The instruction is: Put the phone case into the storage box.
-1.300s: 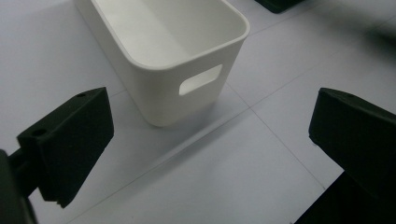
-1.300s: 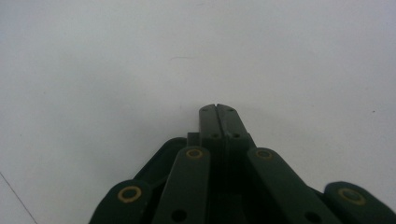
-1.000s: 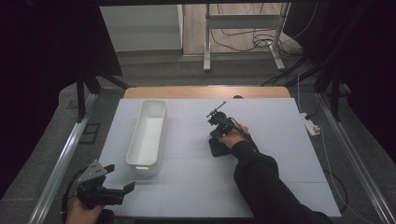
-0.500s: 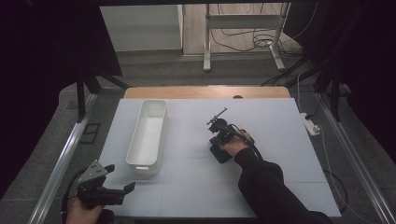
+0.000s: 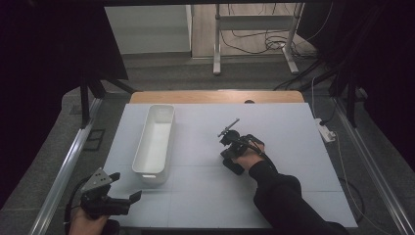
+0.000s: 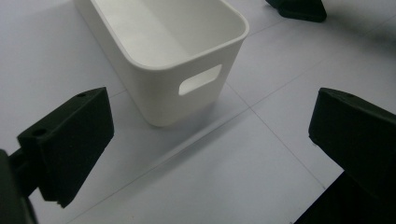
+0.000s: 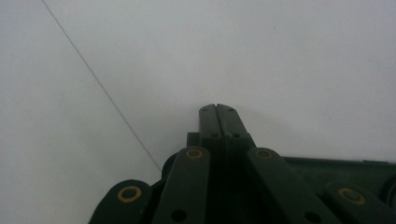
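My right gripper [image 5: 234,159] rests over the middle of the pale table mat [image 5: 293,137], held by a hand in a dark sleeve. In the right gripper view its jaws [image 7: 217,109] are pressed flat together with nothing between them, close above the mat. My left gripper [image 5: 125,187] hovers at the near left corner of the table, wide open and holding nothing. In the left gripper view the left gripper [image 6: 210,112] faces the near end of a long white bin [image 6: 159,93], which has a handle slot. The bin [image 5: 149,176] stands lengthwise left of centre with nothing inside.
A white power strip [image 5: 325,129] lies at the table's right edge. A wooden strip [image 5: 215,96] borders the far side. Metal rails run along both sides of the table. A dark part of the other gripper [image 6: 299,7] shows beyond the bin.
The right hand has drawn its shut gripper a little toward the near side of the table. The left gripper and the bin have stayed put.
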